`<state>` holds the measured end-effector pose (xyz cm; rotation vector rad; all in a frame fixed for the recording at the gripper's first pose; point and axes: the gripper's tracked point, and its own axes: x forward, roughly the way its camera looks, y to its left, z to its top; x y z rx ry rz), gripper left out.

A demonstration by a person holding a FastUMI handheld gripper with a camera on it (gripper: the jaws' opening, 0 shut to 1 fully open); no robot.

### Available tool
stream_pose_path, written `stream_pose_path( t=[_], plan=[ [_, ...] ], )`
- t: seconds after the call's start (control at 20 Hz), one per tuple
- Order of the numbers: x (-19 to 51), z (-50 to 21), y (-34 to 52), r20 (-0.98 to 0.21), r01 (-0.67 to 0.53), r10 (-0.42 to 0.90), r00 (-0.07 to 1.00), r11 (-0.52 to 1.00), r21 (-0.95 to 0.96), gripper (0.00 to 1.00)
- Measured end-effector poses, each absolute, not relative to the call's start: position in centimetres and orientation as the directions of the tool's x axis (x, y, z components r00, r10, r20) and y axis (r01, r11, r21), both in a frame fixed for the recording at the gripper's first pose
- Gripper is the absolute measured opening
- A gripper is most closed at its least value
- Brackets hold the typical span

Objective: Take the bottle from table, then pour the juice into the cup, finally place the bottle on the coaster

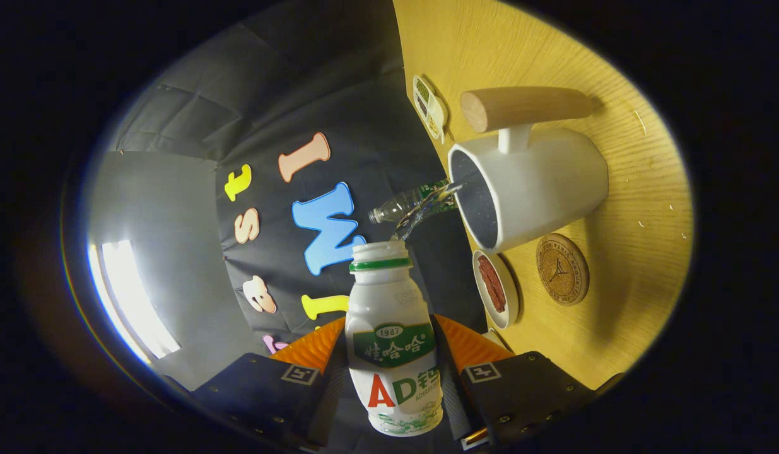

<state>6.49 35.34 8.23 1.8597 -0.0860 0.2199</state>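
Wooden table (622, 208), claw (389, 359) gripping white uncapped bottle (392, 340)

The bottle (393, 343) hides the gripper (389, 353) fingers' inner faces, and the cup (528, 183) interior is too dark to tell.

Dim fisheye scene; glaring light panel (134, 302) beyond the claw (392, 353); warped edges
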Motion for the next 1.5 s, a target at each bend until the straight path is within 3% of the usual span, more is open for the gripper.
stream_pose_path(
  t=[1.5],
  plan=[
    [6.2,10.1,34.7,0.209,-0.184,0.004,0.978,-0.451,0.873,0.69]
  ],
)
